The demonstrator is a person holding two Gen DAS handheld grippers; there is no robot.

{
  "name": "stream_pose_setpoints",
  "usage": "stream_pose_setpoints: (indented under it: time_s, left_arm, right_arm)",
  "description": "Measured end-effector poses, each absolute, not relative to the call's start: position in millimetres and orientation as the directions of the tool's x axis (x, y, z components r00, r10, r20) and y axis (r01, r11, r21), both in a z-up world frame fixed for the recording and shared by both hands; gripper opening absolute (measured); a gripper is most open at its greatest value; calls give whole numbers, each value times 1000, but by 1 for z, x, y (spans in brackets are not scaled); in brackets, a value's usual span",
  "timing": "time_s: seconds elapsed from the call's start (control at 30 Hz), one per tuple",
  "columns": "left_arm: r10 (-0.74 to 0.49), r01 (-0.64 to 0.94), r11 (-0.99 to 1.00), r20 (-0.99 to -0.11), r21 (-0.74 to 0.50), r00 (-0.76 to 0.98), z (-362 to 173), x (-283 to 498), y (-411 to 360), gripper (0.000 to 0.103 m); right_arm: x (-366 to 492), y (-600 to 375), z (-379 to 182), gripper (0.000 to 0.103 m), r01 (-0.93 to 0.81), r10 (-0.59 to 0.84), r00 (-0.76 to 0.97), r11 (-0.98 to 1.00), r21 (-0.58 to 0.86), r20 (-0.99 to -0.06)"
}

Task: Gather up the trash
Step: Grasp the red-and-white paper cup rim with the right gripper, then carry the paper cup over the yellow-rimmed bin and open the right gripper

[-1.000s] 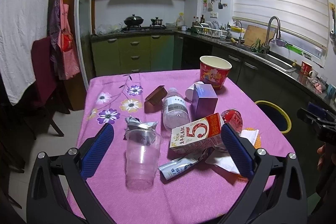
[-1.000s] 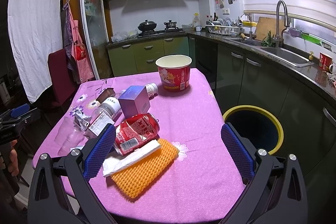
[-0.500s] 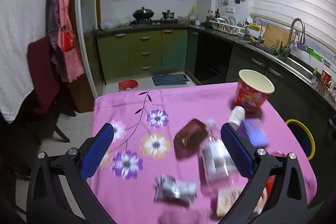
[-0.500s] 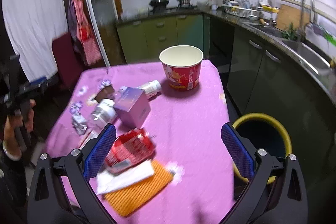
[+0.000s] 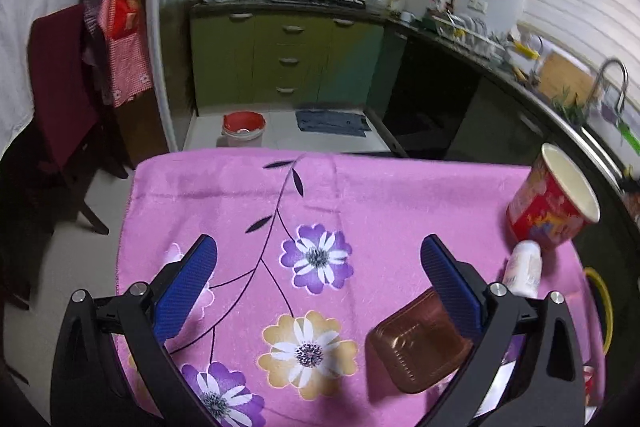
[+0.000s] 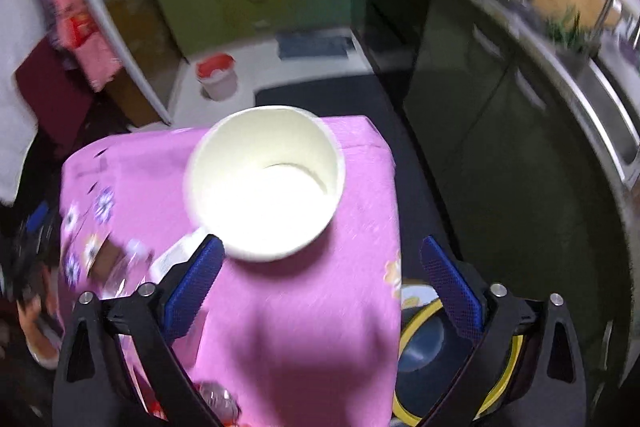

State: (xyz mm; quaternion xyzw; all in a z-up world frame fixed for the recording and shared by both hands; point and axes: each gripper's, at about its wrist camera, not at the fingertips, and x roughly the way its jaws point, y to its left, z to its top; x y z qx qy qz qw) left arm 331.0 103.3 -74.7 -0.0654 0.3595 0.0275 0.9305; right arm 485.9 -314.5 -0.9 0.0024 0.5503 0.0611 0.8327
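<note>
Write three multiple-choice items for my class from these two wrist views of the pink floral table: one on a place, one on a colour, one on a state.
1. Where is the yellow-rimmed round bin?
A. On the table
B. On the floor beside the table's edge
C. On the stove

2. What colour is the outside of the large paper tub?
A. Red
B. Green
C. Black

3. In what state is the right gripper?
A. Shut on the tub
B. Shut on a bottle
C. Open, holding nothing

Answers: 1 B, since the right wrist view shows the bin low beside the pink floral tablecloth. 2 A, since the left wrist view shows the tub's red printed wall. 3 C, since its blue pads stand wide apart, with the tub's white rim ahead of them, not gripped.
</note>
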Motion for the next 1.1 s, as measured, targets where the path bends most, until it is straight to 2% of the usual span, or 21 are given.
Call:
stream_pose_setpoints:
  time_s: [0.17,0.33,0.47,0.53,0.57,0.63,0.87,1.1]
  left_arm:
    - [20,-120,987,-669,-103,743,-81,334,114,97]
    - [4,-119,986,-687,-121,727,-89,339,119,97]
    - [5,-97,991,-694,-94,720,-92,340,109,97]
    - [2,-86,992,-692,-87,722,-92,340,106,97]
    - [-1,-83,993,-693,-88,721,-92,339,105,97]
    - [-11,-76,993,-693,-95,721,-93,339,104,97]
    - [-26,-68,992,-688,-109,726,-90,336,105,97]
    - [-42,-47,993,-676,-113,736,-85,332,101,97]
  right_arm:
    - [539,-316,-39,73,-58,76,249,996,63,-966]
    - [568,-314,-67,42,-46,80,155,996,74,-985]
    - [572,-307,-84,26,-48,68,114,997,63,-991]
    - [574,-304,-90,12,-50,62,98,997,58,-993]
    - [574,-302,-92,8,-52,65,89,997,61,-994]
    - [575,-302,-94,4,-60,80,79,995,75,-994]
    - [547,-314,-64,4,-66,151,117,987,144,-982]
    - [466,-422,5,4,57,128,232,988,145,-964]
